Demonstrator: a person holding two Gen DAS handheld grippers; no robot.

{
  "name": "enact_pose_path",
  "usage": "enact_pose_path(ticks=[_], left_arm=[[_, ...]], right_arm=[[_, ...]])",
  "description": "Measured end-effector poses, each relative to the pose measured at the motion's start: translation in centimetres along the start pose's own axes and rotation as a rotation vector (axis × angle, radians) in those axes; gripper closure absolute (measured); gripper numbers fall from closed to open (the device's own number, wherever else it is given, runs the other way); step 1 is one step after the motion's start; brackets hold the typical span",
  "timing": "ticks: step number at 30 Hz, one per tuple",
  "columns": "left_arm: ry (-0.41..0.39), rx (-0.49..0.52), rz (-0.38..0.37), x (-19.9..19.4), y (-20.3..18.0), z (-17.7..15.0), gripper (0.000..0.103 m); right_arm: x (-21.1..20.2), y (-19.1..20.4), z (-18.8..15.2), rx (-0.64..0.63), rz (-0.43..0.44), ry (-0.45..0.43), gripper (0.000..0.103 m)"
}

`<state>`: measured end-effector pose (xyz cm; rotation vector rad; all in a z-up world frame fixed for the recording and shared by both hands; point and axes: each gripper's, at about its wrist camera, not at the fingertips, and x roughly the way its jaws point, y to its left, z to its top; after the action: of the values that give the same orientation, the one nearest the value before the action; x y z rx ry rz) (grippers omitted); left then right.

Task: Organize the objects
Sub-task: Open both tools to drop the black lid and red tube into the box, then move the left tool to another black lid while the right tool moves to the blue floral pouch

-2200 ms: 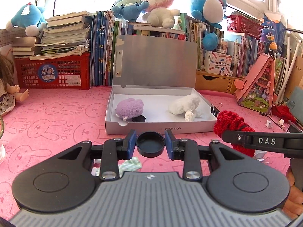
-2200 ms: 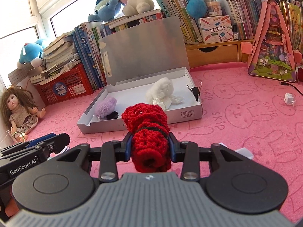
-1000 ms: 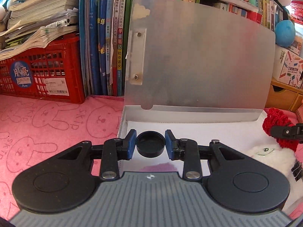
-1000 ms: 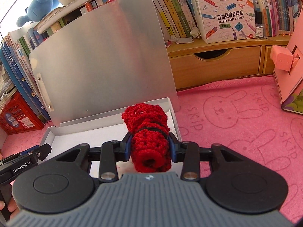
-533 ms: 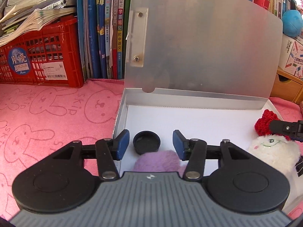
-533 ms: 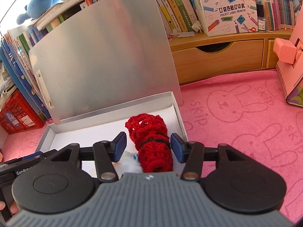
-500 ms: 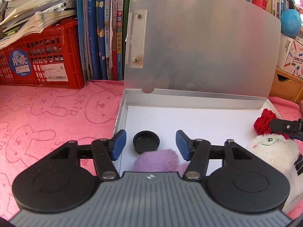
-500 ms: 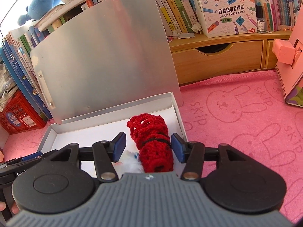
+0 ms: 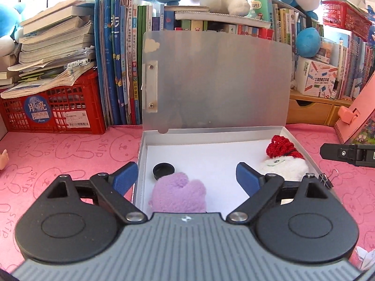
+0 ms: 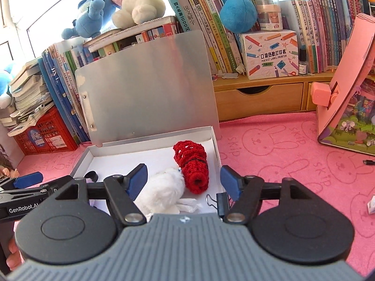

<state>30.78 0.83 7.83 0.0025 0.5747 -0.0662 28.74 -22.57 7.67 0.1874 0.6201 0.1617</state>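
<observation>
An open white box (image 9: 204, 133) with a raised grey lid (image 9: 215, 79) sits on the pink mat. In it lie a black cap (image 9: 163, 170), a purple plush (image 9: 179, 195), a white plush (image 9: 284, 167) and a red crochet piece (image 9: 281, 148). My left gripper (image 9: 187, 179) is open and empty above the box's front left. My right gripper (image 10: 184, 182) is open and empty over the box's right end, with the red crochet piece (image 10: 193, 167) and the white plush (image 10: 161, 193) lying between its fingers. A black binder clip (image 10: 219, 202) grips the box's front right rim.
A red crate (image 9: 54, 110) with stacked books stands at the back left. A row of upright books (image 9: 119, 70) and plush toys backs the box. A wooden drawer shelf (image 10: 260, 98) and a pink toy house (image 10: 346, 93) stand on the right.
Both grippers opened fully and drew back and up from the box. The black cap and the red crochet piece stay lying in the box.
</observation>
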Motion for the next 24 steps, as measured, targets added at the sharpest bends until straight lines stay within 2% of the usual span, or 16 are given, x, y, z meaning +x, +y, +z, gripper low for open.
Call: enact_pose_path(ticks=[4,12,17,24], left_arm=[[-0.024,0.025,-0.016,-3.2,-1.0,-1.1,0.006],[-0.042,0.032,-0.069,-9.2,-1.8,-4.5,0.004],[-0.05,-0.005,-0.11,-12.9,-1.8,-7.4,0.004],[-0.086,-0.023,-0.118,-17.2,-1.8,-12.2,0.004]], right_arm=[[-2.7,0.6,-1.5,-0.038,0.0,-0.018,0.017],[-7.7,1.3,-5.1,-0.077,-0.003,-0.045,0.015],[-11.1,1.0,-7.7,-0.098,-0.019,-0.072,0.015],[-14.4,0.9,-12.2,-0.129,-0.034,-0.092,0.015]])
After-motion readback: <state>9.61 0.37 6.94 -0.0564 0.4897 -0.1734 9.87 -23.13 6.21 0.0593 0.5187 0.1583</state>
